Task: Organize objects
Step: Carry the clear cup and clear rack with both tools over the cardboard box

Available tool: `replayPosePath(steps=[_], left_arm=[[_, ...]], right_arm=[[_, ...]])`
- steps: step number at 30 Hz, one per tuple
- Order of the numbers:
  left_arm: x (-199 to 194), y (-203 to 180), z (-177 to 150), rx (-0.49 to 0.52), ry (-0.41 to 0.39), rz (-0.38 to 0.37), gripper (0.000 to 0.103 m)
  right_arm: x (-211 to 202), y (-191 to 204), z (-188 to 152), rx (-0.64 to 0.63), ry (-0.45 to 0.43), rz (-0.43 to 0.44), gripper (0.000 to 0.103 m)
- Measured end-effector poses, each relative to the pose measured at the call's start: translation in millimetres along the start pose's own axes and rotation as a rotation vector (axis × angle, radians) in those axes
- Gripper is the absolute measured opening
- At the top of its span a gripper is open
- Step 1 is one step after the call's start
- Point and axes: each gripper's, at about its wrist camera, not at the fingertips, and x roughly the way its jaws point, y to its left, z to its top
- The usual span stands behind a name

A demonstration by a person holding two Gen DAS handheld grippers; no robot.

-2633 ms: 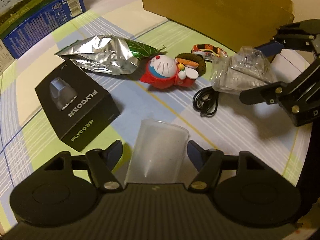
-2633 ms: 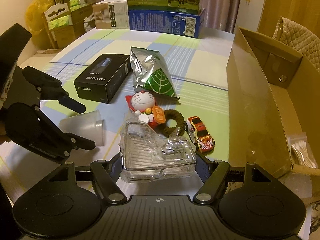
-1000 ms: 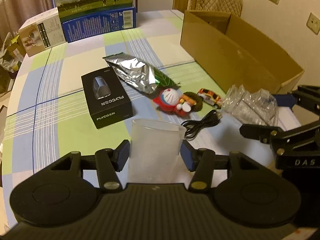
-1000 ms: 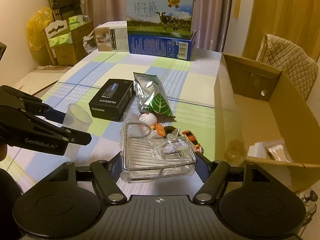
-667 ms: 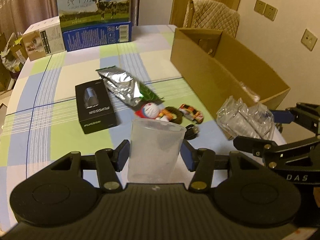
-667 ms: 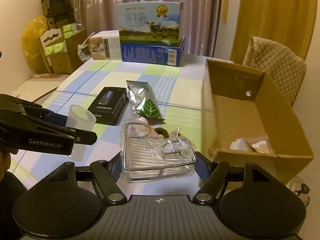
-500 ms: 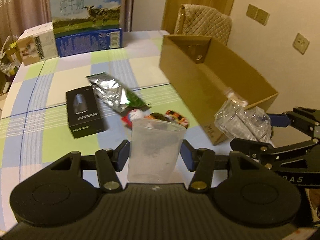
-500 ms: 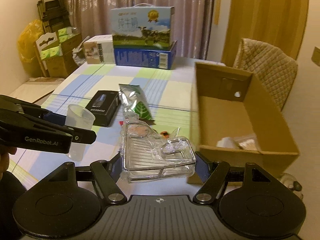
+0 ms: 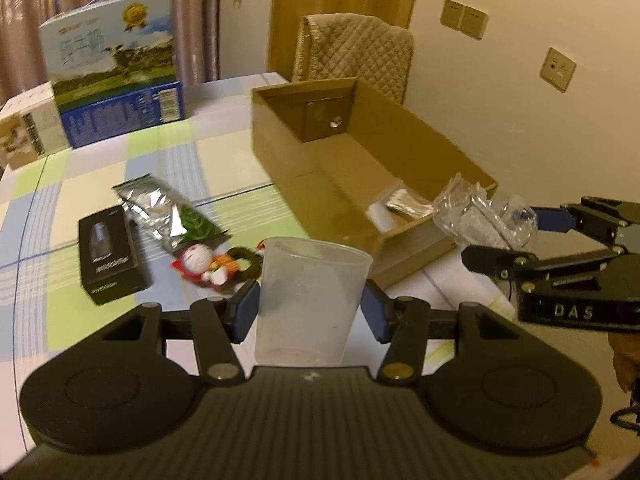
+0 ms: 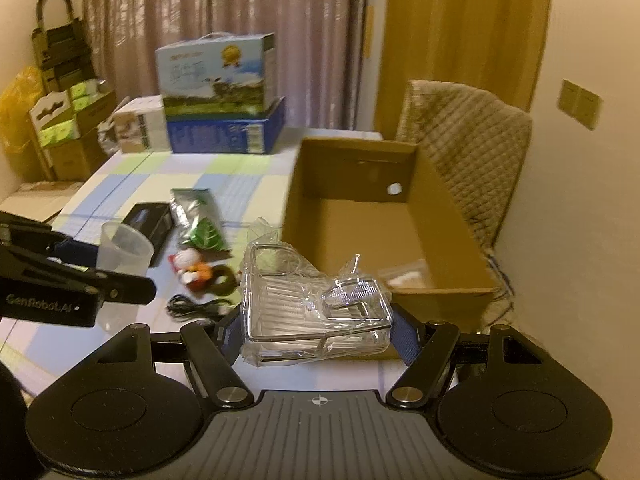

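Note:
My left gripper (image 9: 308,310) is shut on a translucent plastic cup (image 9: 306,300) and holds it upright above the table; the cup also shows in the right wrist view (image 10: 124,250). My right gripper (image 10: 316,330) is shut on a clear plastic package (image 10: 312,300), held in the air near the front of the open cardboard box (image 10: 384,236). In the left wrist view the package (image 9: 480,216) hangs by the box's (image 9: 360,168) near right corner. The box holds a small bag (image 10: 408,272).
On the checked tablecloth (image 9: 80,184) lie a black FLYCO box (image 9: 110,256), a silver snack bag (image 9: 160,208), a Doraemon toy (image 9: 196,260) and a black cable (image 10: 196,306). Milk cartons (image 9: 112,64) stand at the far edge. A padded chair (image 10: 468,148) stands behind the box.
Both grippers have risen and drawn back from the table with their loads and turned toward the cardboard box, whose inside now shows. Neither grip has changed.

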Motion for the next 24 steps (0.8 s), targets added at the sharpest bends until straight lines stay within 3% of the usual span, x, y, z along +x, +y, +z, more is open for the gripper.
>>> replayPosePath(steps=[14, 24], left_arm=[[38.0, -46.4, 61.6, 0.064, -0.002, -0.052, 0.05], [70.8, -57.4, 91.2, 0.076, 0.017, -0.069, 0.05]], right_arm=[[11.5, -74.4, 24.0, 0.031, -0.009, -0.07, 0.069], [36.7, -98.0, 40.1, 0.03, 0.009, -0.072, 0.069]])
